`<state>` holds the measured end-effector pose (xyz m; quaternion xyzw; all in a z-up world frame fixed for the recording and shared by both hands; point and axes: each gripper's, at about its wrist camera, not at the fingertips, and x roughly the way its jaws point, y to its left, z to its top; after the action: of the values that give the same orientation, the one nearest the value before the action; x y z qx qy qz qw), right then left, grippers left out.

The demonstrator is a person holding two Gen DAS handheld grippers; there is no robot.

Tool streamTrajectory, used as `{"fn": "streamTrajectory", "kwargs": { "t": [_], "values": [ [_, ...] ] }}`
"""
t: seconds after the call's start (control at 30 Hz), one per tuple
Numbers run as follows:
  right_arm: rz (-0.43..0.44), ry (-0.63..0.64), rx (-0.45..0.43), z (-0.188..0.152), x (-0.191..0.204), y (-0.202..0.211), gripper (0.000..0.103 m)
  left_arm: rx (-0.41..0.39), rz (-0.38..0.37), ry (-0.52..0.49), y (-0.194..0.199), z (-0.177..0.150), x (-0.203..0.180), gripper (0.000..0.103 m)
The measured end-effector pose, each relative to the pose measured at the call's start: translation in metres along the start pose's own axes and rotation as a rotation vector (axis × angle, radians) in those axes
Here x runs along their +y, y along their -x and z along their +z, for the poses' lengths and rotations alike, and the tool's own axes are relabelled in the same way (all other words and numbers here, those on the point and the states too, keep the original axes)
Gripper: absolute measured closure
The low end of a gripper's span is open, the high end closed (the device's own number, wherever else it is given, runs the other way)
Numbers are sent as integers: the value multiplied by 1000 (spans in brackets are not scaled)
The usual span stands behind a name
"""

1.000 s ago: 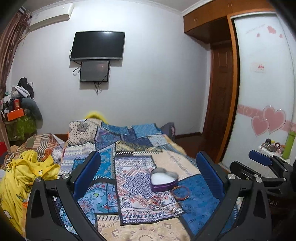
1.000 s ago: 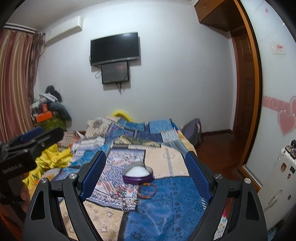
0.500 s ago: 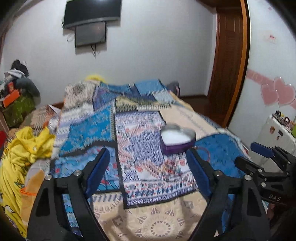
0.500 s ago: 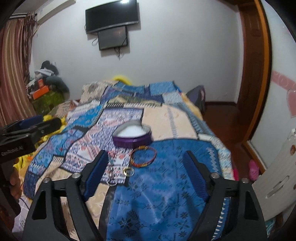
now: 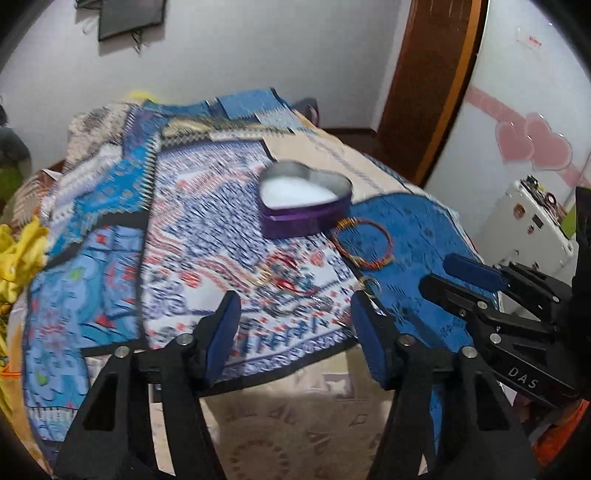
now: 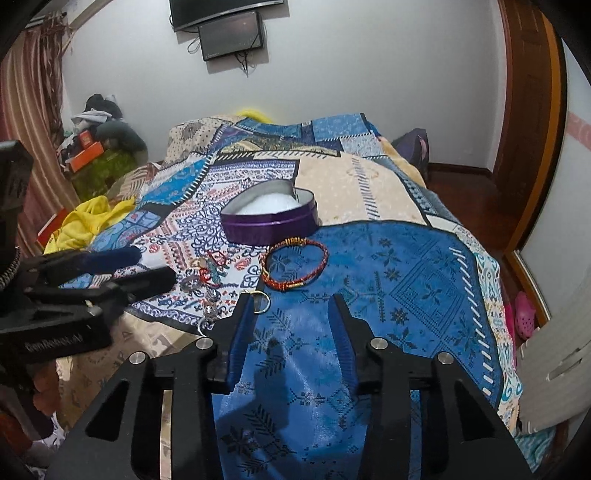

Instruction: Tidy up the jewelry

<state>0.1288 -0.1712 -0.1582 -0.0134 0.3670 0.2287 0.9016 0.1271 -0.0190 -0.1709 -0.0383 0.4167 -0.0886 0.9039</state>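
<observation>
A purple heart-shaped tin (image 5: 304,201) (image 6: 271,218) with white lining stands open on the patchwork bedspread. Red and gold bangles (image 5: 364,242) (image 6: 295,264) lie just in front of it. A small gold ring (image 5: 369,284) (image 6: 260,301) and a tangle of small jewelry (image 5: 284,275) (image 6: 207,275) lie nearer to me. My left gripper (image 5: 295,317) is open and empty above the tangle. My right gripper (image 6: 293,314) is open and empty just short of the bangles, its left finger beside the ring.
The bed (image 6: 406,280) fills the middle. Yellow cloth (image 6: 88,221) lies at its left side. A white cabinet (image 5: 524,225) with small items stands right of the bed. A wooden door (image 6: 524,110) is at the right, a wall screen (image 6: 231,35) at the back.
Both grippers have tilted down and moved forward toward the jewelry. Their jaws stand narrower than before. The tin and bangles look larger and closer.
</observation>
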Motion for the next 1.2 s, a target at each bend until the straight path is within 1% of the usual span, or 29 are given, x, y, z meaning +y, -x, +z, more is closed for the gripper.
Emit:
{"fn": "streamTrajectory", "kwargs": {
  "t": [0.03, 0.13, 0.23, 0.37, 0.53, 0.7, 0.9, 1.2],
  "values": [
    [1, 0, 3, 0, -1, -1, 66, 15, -11, -2, -3, -1, -2, 52],
    [7, -4, 12, 0, -3, -4, 66, 52, -48, -3, -12, -3, -6, 60],
    [12, -10, 26, 0, -4, -7, 67, 76, -80, -1, -18, -5, -9, 63],
    [24, -10, 37, 1, -3, -12, 70, 88, -91, -5, -24, -4, -14, 65],
    [56, -10, 50, 3, -1, -18, 74, 93, -105, -13, -29, -4, -16, 87],
    [85, 12, 74, 6, 5, -29, 76, 84, -116, -7, -27, -4, -14, 91],
    [94, 34, 105, 6, 15, -44, 76, 67, -113, -7, -21, -4, -10, 91],
    [103, 49, 117, 6, 21, -53, 76, 17, -87, -10, -7, 0, -5, 91]
  ]
}}
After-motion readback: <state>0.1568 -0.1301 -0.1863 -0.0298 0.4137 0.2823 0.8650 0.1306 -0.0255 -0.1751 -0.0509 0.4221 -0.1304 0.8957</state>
